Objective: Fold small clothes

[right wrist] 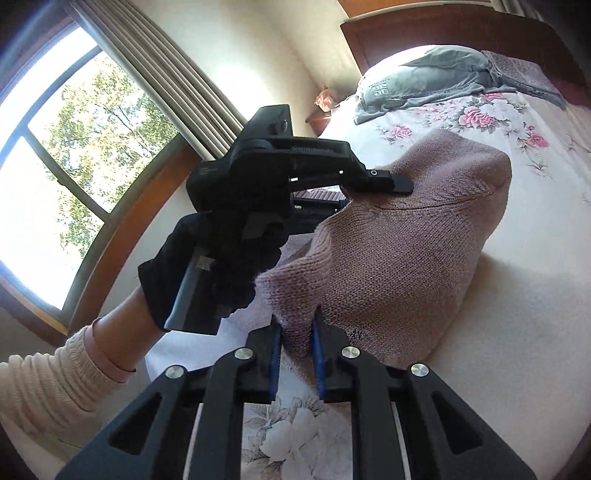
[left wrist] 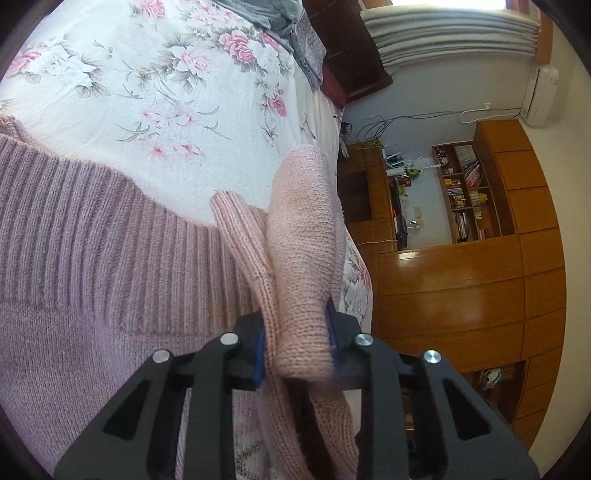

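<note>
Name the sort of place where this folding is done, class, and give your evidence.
Most likely a home bedroom: a bed with a floral sheet and headboard, a curtained window, and wooden bookshelves.

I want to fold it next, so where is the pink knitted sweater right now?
The pink knitted sweater is lifted above the floral bedsheet, pinched by both tongs: the right at its near edge, the left on a fold.

One sweater [right wrist: 399, 251], two grippers [left wrist: 297, 354] [right wrist: 297, 350]

Bare floral bedspread [left wrist: 177, 96] beyond sweater [left wrist: 92, 221]
</note>
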